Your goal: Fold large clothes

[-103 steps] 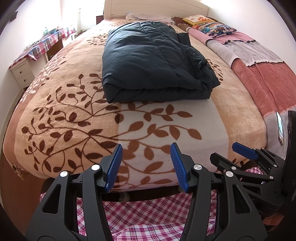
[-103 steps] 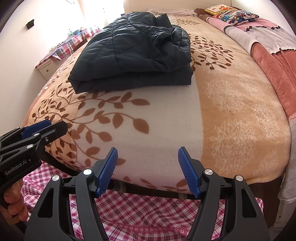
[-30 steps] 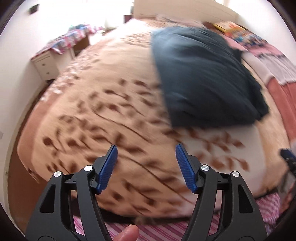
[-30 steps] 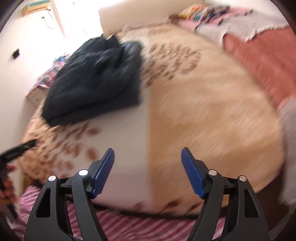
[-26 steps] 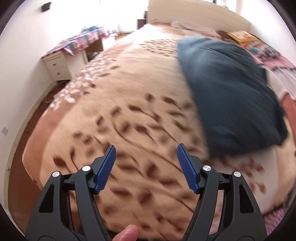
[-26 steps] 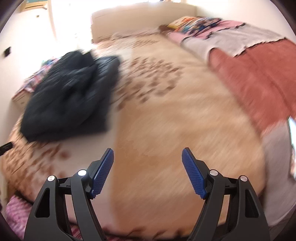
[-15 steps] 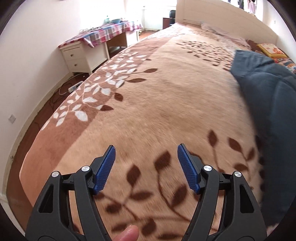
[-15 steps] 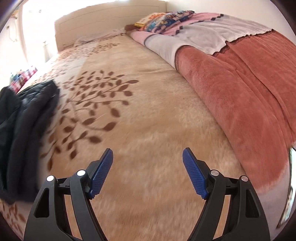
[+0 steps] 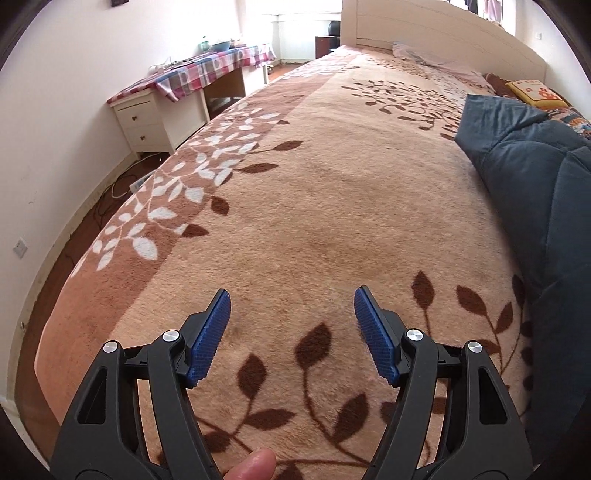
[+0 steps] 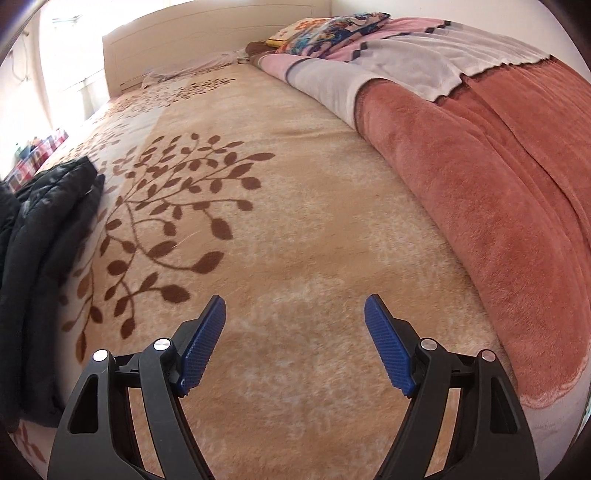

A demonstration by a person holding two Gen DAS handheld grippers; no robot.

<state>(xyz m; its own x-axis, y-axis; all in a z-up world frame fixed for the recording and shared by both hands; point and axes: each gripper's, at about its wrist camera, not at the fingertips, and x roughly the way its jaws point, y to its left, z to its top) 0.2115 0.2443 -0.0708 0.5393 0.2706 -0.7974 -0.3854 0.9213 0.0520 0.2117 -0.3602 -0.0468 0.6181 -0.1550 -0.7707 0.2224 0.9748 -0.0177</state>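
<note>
While the left view shows a nightstand [image 9: 142,122], the right shows a pink blanket [image 10: 498,206].

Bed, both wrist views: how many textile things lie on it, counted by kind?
Dark folded jacket: 1
Leaf-patterned blanket: 1
Rust-red blanket: 1
Pink and white cover: 1
Patterned pillows: cannot count exactly
Total: 4 counted

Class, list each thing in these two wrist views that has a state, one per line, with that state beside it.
left gripper: open, nothing between its fingers
right gripper: open, nothing between its fingers
dark jacket: folded, lying on the bed, not held
leaf-patterned blanket: spread flat
red blanket: spread along the bed's side
nightstand drawers: shut
</note>
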